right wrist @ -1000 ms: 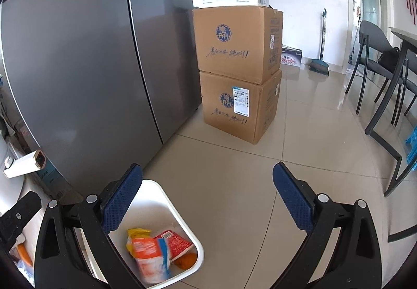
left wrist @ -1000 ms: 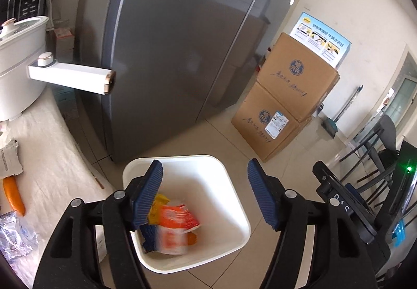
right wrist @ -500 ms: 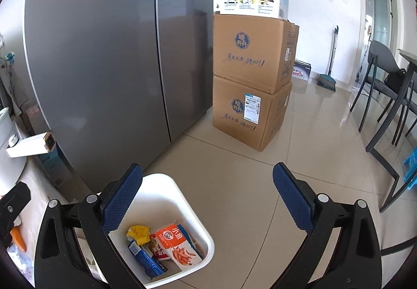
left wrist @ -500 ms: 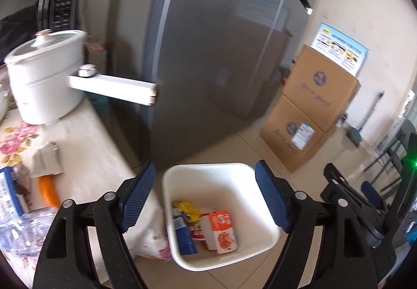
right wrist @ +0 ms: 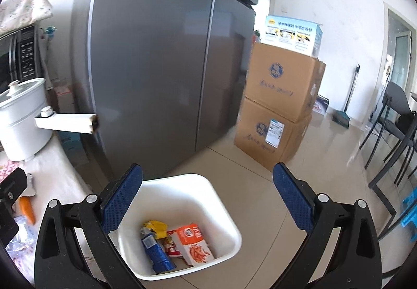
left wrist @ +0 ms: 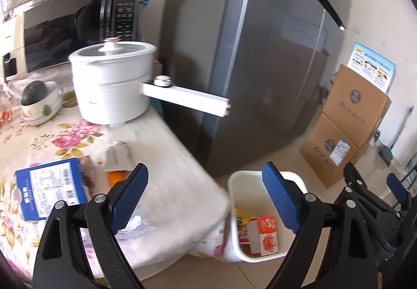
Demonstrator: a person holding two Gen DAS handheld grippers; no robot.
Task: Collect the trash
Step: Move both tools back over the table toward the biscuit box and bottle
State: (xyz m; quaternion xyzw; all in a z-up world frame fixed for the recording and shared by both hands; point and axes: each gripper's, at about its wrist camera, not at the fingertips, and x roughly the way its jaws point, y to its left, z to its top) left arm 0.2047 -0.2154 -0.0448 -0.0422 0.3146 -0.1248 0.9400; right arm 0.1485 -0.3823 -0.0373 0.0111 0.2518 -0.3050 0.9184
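A white trash bin [right wrist: 224, 213] [left wrist: 234, 182] stands on the floor beside the table and holds a red-and-white snack box [right wrist: 194, 240] [left wrist: 267, 235], a blue wrapper [right wrist: 156, 252] and a yellow wrapper [right wrist: 155, 226]. My left gripper [left wrist: 206, 200] hangs over the table's corner, its jaws still opening with nothing between them. My right gripper [right wrist: 207, 197] is open and empty above the bin. On the flowered tablecloth [left wrist: 166, 158] lie a blue packet [left wrist: 49, 190], a grey crumpled wrapper [left wrist: 117, 156], an orange piece [left wrist: 116, 176] and clear plastic [left wrist: 133, 226].
A white electric pot [left wrist: 112, 80] with a long handle [left wrist: 185, 100] stands on the table near a microwave [left wrist: 73, 30]. A grey fridge [right wrist: 161, 67] and stacked cardboard boxes [right wrist: 281, 106] stand behind the bin. Dark chairs [right wrist: 391, 127] stand at the right.
Both views have swung left, from the bin toward the table. The snack box that was dropping from my left gripper now lies in the bin, and the left jaws stand wider.
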